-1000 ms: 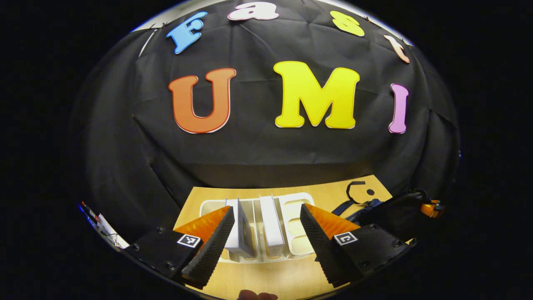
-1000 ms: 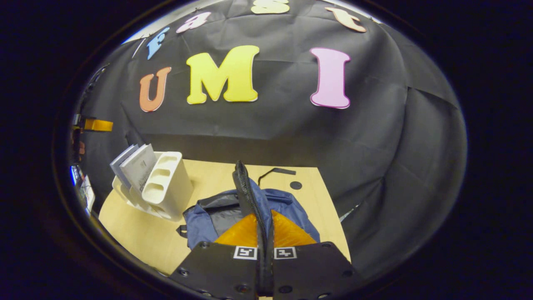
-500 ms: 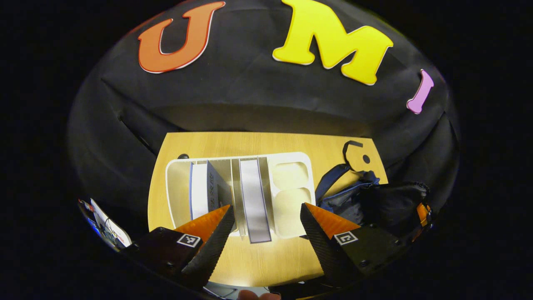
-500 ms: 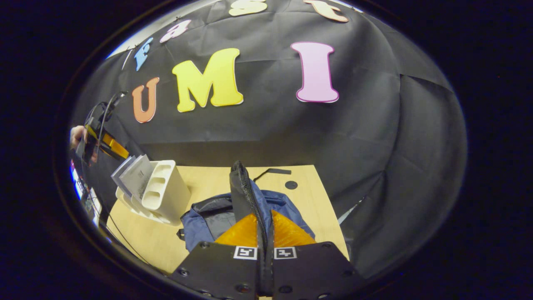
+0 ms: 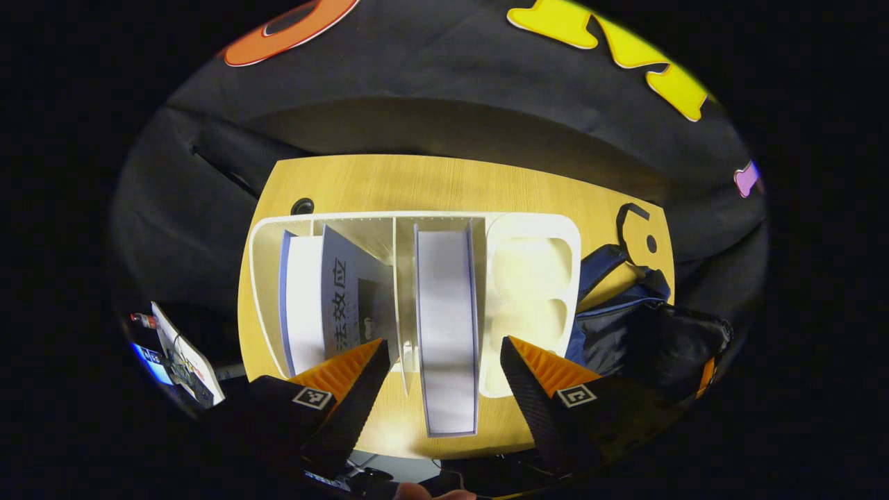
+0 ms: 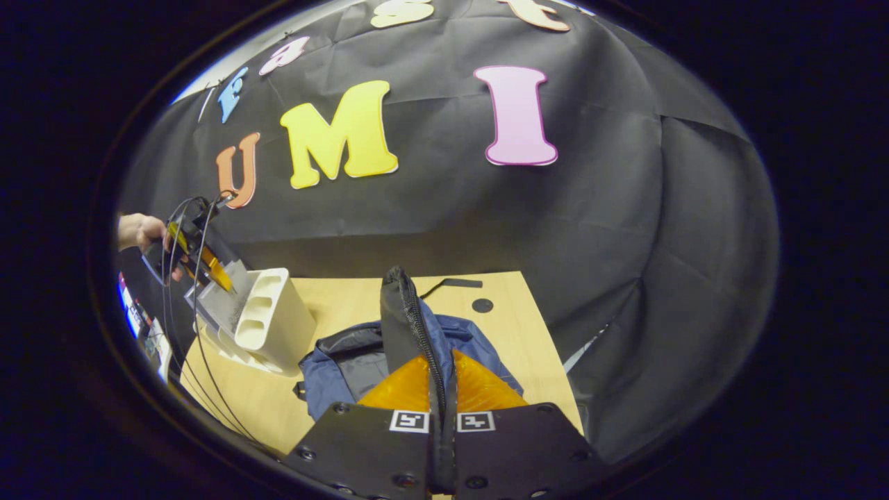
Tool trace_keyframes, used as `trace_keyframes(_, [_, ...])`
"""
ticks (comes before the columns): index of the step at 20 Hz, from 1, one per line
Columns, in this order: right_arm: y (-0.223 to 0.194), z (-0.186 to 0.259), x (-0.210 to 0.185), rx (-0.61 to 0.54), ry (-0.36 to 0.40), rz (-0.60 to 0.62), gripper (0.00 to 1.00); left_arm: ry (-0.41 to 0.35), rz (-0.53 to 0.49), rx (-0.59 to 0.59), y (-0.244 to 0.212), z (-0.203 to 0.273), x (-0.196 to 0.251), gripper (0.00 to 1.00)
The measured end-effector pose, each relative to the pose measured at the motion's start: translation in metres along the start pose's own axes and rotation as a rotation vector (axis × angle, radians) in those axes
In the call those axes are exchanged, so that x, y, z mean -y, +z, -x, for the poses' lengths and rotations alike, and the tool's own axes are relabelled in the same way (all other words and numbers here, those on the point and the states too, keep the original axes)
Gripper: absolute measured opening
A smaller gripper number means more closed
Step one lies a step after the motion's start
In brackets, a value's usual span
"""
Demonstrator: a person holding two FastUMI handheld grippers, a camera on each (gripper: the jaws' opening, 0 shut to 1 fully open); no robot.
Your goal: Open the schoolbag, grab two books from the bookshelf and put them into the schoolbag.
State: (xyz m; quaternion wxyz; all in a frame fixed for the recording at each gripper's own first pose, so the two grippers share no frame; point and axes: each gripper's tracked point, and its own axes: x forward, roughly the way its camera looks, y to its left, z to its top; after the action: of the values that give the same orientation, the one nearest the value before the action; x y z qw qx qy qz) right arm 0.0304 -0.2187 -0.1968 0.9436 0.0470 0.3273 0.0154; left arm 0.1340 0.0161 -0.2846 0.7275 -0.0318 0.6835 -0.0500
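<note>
Left gripper view now looks straight down: the left hand-held gripper (image 5: 439,368), jaws wide and empty, has swung over the bookshelf (image 5: 535,229)'s middle book (image 5: 448,312); the right hand-held gripper (image 6: 442,389) stays clamped on the schoolbag (image 6: 479,347)'s flap (image 6: 399,312) beside it on the bench (image 6: 347,298), so the grab's next.

A light wooden tabletop (image 5: 430,182) with a fine straight grain fills the middle of the left gripper view and shows again at the lower centre of the right gripper view (image 6: 510,326). Near its far right corner sits a small round black hole (image 6: 481,305) (also at the right of the left gripper view (image 5: 651,244)), and a matching round black hole (image 5: 302,206) sits near the far left corner. A flat black strip (image 6: 461,282) lies on the wood just beyond the right-hand hole.
</note>
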Motion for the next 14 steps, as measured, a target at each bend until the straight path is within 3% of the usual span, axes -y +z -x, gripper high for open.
trace_keyframes(3, [-0.001,-0.002,0.003,0.001,-0.005,-0.006,0.0,0.017,-0.001,-0.047,-0.001,-0.013,-0.001,0.99])
trace_keyframes(7, [-0.005,-0.002,0.006,-0.001,-0.009,-0.012,0.0,0.054,-0.011,-0.076,0.001,-0.026,-0.003,0.88])
trace_keyframes(14, [-0.004,-0.003,0.001,0.017,-0.026,0.049,0.0,0.086,-0.041,-0.121,-0.004,-0.035,-0.004,0.56])
